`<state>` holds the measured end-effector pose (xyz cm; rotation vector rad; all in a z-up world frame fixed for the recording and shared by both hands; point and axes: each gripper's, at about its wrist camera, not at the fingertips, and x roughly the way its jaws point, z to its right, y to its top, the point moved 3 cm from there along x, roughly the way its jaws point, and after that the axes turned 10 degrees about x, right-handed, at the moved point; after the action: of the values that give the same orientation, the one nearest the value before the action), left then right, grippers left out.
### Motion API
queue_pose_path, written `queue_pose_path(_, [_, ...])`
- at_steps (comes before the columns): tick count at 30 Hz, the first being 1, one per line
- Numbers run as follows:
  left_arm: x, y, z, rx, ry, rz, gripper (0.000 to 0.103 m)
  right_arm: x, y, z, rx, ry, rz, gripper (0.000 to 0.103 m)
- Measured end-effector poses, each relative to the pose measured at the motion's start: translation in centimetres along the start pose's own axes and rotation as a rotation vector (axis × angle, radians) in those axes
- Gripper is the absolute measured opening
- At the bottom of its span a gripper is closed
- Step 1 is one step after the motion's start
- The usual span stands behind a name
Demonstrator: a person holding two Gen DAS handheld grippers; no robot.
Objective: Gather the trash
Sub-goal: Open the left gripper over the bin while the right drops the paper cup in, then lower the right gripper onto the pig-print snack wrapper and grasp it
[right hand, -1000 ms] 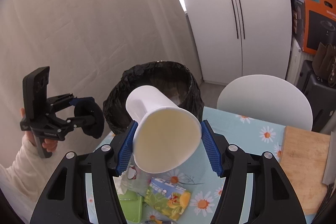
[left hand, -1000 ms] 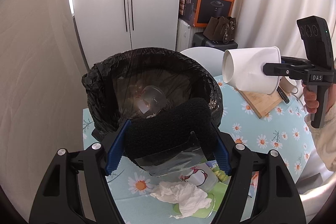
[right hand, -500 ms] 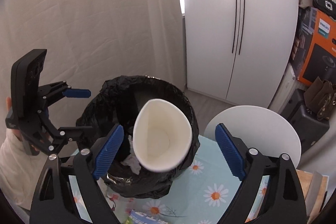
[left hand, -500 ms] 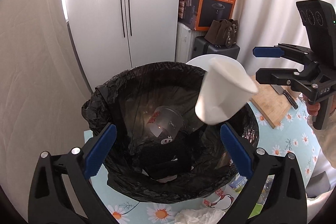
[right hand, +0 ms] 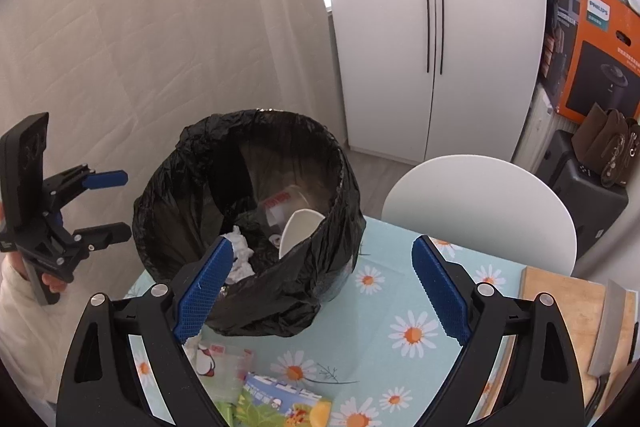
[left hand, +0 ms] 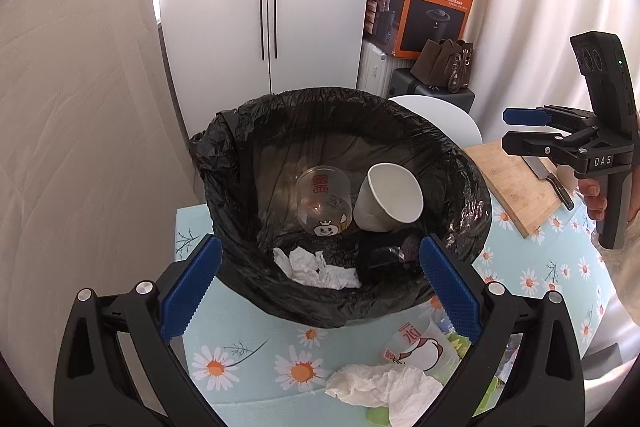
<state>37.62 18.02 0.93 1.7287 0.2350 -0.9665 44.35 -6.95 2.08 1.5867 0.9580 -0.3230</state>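
Note:
A bin lined with a black bag (left hand: 240,155) (right hand: 168,195) stands on the daisy tablecloth. Inside it lie a white paper cup (left hand: 390,203) (right hand: 298,227), a clear printed cup (left hand: 324,203), crumpled tissue (left hand: 316,267) and a black foam piece (left hand: 384,255). My left gripper (left hand: 318,267) (right hand: 114,205) hovers at the bin's near rim, open and empty. My right gripper (right hand: 322,259) (left hand: 516,129) is to the right of the bin, also open and empty. On the table in front of the bin lie a tissue (left hand: 384,387), a clear printed cup (left hand: 416,347) and a green wrapper (right hand: 280,403).
A wooden cutting board (left hand: 516,187) with a knife (right hand: 608,331) lies on the table's right side. A white chair back (right hand: 480,203) stands behind the table. Boxes and bags (left hand: 424,11) are stacked by the white cupboard.
Both grippers opened. The black foam piece dropped from the left one and the white paper cup from the right one, and both now lie in the bin. Both grippers moved closer over the bin.

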Motion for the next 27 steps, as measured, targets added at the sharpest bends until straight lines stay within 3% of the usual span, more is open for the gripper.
queue_pose_path(12, [-2.3, -3.7, 2.8, -0.078, 0.019, -0.046, 0.097, -1.4, -5.0, 0.1, -0.002, 0.023, -0.051, 0.087])
queue_pose_path(27, [-4.9, -7.8, 7.9, -0.067, 0.041, -0.116, 0.097, -2.9, -11.2, -0.1, -0.034, 0.032, -0.16, 0.087])
